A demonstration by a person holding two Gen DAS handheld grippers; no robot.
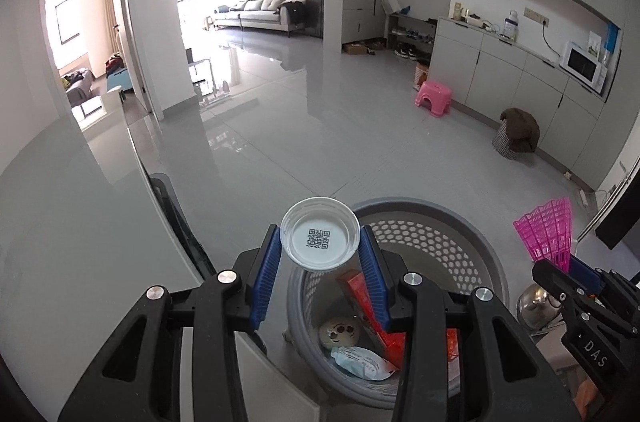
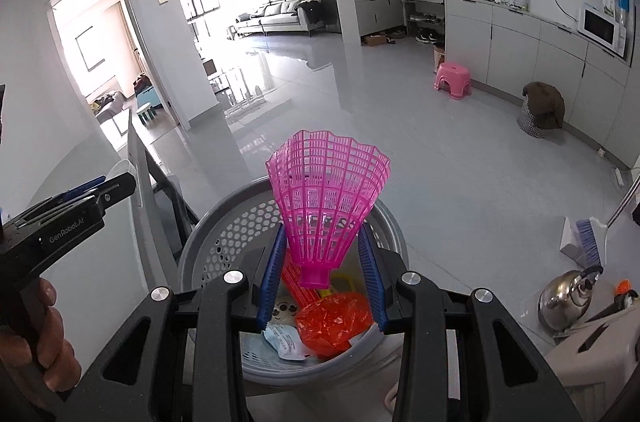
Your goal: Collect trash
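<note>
My left gripper (image 1: 320, 242) is shut on a white plastic lid (image 1: 320, 239) with a QR code inside, held above the near rim of a grey perforated trash basket (image 1: 436, 218). My right gripper (image 2: 323, 242) is shut on a pink plastic shuttlecock skirt (image 2: 326, 198), held over the same basket (image 2: 224, 222). The shuttlecock also shows at the right of the left wrist view (image 1: 548, 234). In the basket lie a red carton (image 1: 360, 298), an orange plastic bag (image 2: 334, 316), a blue-white wrapper (image 1: 360, 362) and a round beige piece (image 1: 339, 332).
A grey table (image 1: 80, 230) lies left of the basket. A steel kettle (image 2: 568, 298) and a brush with a dustpan (image 2: 586, 238) stand at the right. Farther off on the floor are a pink stool (image 2: 452, 80) and a covered bin (image 2: 540, 110) by the cabinets.
</note>
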